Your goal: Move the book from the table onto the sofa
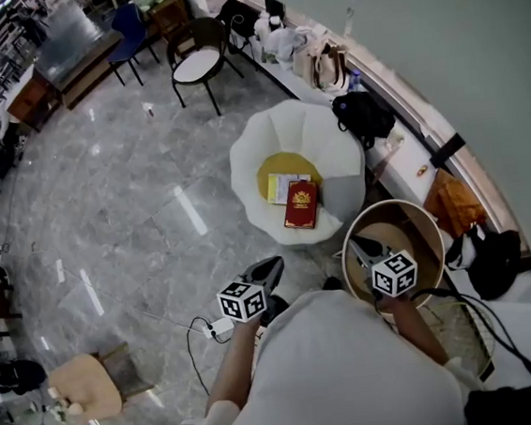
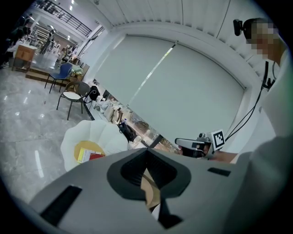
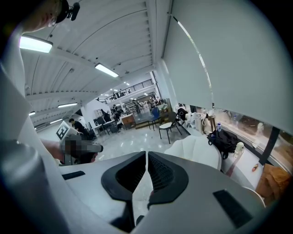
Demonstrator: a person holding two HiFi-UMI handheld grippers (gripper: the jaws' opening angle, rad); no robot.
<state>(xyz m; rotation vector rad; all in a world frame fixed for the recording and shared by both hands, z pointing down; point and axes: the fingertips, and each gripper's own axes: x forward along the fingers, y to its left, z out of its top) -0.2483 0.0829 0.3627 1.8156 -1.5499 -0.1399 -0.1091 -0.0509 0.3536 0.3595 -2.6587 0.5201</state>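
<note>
While the head view is showing the red book (image 1: 300,204) lying on the white sofa (image 1: 334,143), probably light, stiff and best pinched at an edge, the left gripper (image 2: 147,151), then the right gripper (image 3: 146,156), is showing closed, empty jaws in its own view.

One book (image 1: 300,204). One booklet (image 1: 280,185). One sofa (image 1: 324,144). One round surface (image 1: 416,229). Two chairs: blue chair (image 1: 129,32), black chair (image 1: 198,61). One bag (image 1: 364,114). Two grippers: left gripper (image 1: 274,264), right gripper (image 1: 356,242).

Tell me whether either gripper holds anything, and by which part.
Nothing is held: left gripper and right gripper are both shut and empty. The red book lies on the sofa.
</note>
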